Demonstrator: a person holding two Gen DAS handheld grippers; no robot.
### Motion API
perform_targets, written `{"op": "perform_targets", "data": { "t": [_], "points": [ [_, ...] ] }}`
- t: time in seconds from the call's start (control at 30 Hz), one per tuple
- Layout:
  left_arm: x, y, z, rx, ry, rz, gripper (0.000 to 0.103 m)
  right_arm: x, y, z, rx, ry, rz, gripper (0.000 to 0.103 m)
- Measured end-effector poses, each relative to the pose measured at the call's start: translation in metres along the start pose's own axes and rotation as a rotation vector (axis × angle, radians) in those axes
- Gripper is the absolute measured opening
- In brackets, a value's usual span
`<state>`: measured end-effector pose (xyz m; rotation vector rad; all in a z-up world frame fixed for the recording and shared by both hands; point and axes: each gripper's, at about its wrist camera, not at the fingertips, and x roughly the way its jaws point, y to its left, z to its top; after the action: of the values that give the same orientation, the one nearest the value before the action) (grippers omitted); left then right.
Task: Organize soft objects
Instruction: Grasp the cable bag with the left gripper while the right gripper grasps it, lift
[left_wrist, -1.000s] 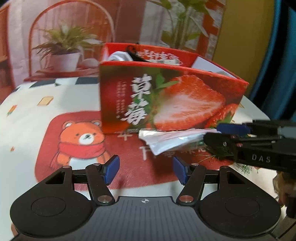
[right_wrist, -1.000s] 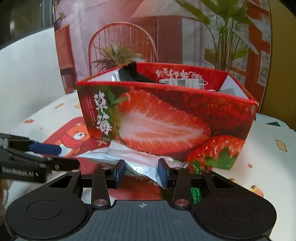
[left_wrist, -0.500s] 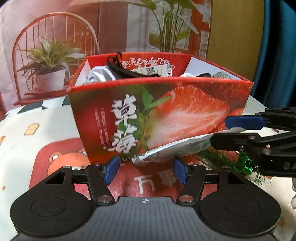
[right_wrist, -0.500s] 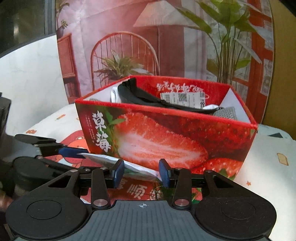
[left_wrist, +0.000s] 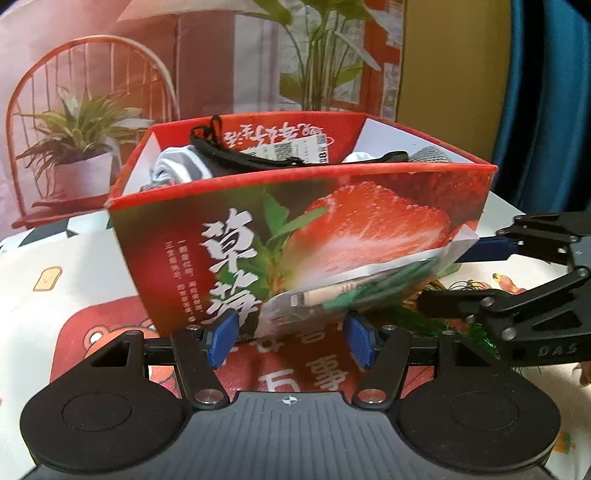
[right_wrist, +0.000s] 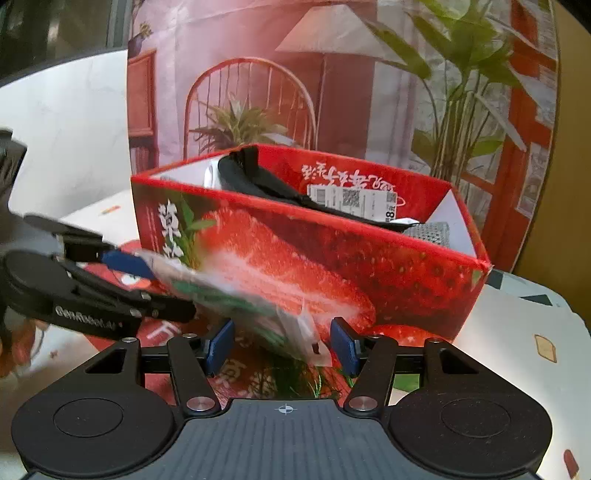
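A red strawberry-print box (left_wrist: 303, 236) (right_wrist: 332, 266) stands on the table and holds soft items: a black strap (left_wrist: 236, 155), a grey-white cloth (left_wrist: 177, 170) and a grey mesh piece (right_wrist: 430, 232). A clear plastic packet with green contents (left_wrist: 354, 291) (right_wrist: 243, 302) hangs in the air in front of the box, spanning both grippers. My left gripper (left_wrist: 291, 339) (right_wrist: 147, 284) is open with the packet's end between its pads. My right gripper (right_wrist: 282, 343) (left_wrist: 443, 273) is open, with the packet's other end between its fingers.
The tablecloth (left_wrist: 55, 295) is white with a red bear mat. Green shredded filler (left_wrist: 424, 325) lies on the mat by the box's front right corner. A printed backdrop with a chair and plants (right_wrist: 258, 122) stands behind the box.
The packet has risen off the mat to mid-height of the box front. Both grippers have risen with it, and the right gripper's fingers have spread wider.
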<state>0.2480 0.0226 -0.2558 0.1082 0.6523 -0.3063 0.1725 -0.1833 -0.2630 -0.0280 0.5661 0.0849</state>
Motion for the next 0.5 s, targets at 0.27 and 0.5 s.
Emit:
{"op": "perform_targets", "data": {
  "t": [0.27,0.5],
  "points": [
    [0.006,-0.001,0.003,0.004,-0.009,-0.040,0.066,0.012,0.001,-0.001,-0.011,0.002,0.029,0.045],
    [0.003,0.002,0.001,-0.010,0.006,-0.034,0.050,0.014,0.002,0.000,0.008,-0.005,0.037,0.032]
  ]
}}
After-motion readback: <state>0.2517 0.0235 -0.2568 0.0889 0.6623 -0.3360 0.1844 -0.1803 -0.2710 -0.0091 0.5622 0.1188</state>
